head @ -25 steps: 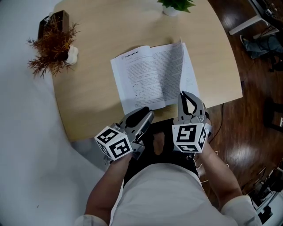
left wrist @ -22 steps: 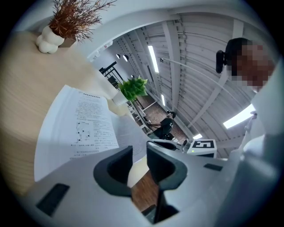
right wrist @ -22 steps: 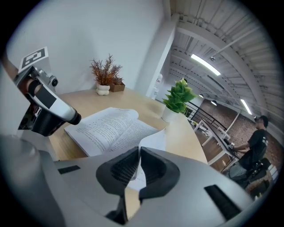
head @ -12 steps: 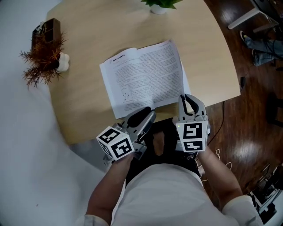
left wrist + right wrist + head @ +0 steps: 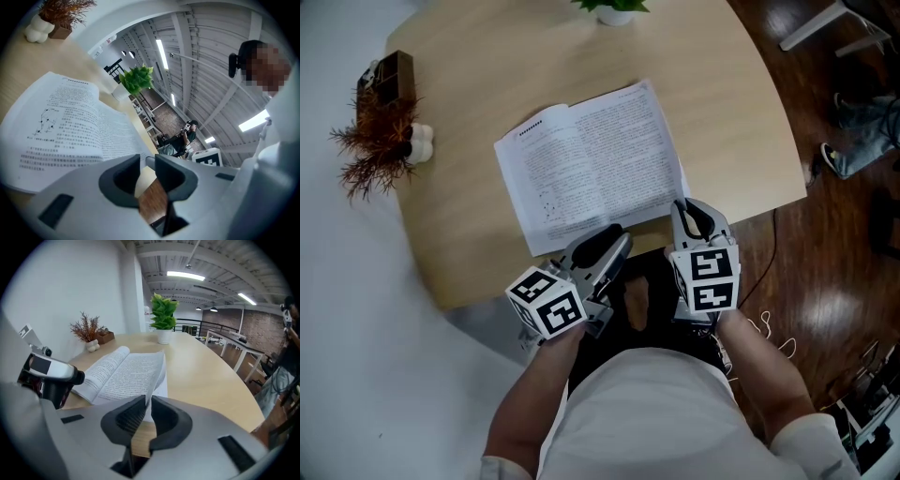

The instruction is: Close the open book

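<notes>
A second ago a single page stood upright above the right hand-held gripper (image 5: pixel 147 401), lifted off the right half of the book (image 5: pixel 581 159). That page (image 5: pixel 146 376) is now down and only bows slightly over the right half. The right hand-held gripper has come lower, to the book's near right corner. Its jaws have just been opening. They are parted by a narrow slit, and the lower edge of the loose page runs into that slit without being visibly pinched.

The left hand-held gripper (image 5: pixel 146 161) points nearly level at the near edge of the left page. Its jaws stand a little apart. Between them only the desk edge and the wooden floor show, and they touch nothing.

The book lies open and face up on the desk (image 5: pixel 731 103), directly ahead of both hand-held grippers, with its spine running away from them. The near edge of the desk passes just under both sets of jaws.

To the right of the right hand-held gripper, bare desk runs out to the curved rim, with floor (image 5: pixel 853 234) beyond. Straight ahead past the book, a green potted plant (image 5: pixel 164 315) stands at the far edge. A dried reddish plant (image 5: pixel 370 141) sits far ahead and to the left of the left hand-held gripper, well apart from the book.
</notes>
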`<state>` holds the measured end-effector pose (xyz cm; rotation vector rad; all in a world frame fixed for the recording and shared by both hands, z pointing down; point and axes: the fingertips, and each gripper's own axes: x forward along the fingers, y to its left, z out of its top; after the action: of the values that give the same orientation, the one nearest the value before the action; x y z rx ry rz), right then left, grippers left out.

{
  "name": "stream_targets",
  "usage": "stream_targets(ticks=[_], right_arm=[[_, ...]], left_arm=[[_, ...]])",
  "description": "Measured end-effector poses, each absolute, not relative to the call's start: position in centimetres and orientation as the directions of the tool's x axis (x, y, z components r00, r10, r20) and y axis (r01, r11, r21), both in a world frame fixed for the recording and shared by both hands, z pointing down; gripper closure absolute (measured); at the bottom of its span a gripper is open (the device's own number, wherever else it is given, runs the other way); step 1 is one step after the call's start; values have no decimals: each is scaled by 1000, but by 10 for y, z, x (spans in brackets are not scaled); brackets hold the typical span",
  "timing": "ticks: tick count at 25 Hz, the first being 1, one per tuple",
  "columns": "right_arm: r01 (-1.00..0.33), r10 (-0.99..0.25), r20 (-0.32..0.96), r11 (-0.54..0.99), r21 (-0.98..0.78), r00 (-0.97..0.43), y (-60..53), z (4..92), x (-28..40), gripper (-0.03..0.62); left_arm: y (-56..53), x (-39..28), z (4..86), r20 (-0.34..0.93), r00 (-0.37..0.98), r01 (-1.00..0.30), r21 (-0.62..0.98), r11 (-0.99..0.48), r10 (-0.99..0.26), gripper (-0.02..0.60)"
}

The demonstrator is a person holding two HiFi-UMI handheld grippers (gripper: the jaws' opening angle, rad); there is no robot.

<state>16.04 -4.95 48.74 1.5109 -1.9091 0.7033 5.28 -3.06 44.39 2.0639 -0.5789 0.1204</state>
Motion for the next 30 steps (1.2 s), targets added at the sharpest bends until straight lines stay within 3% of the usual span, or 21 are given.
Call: stream_targets(ticks=[12, 30], right_arm=[[-973, -625, 746, 130, -192, -231, -43, 515, 180, 549], [-964, -617, 740, 174, -202, -267, -40, 522, 187, 546]], left_arm=[[-30, 88, 449, 327, 893, -440, 774, -455, -308, 508], [-31, 114, 461, 374, 885, -464, 752, -467, -277, 508]])
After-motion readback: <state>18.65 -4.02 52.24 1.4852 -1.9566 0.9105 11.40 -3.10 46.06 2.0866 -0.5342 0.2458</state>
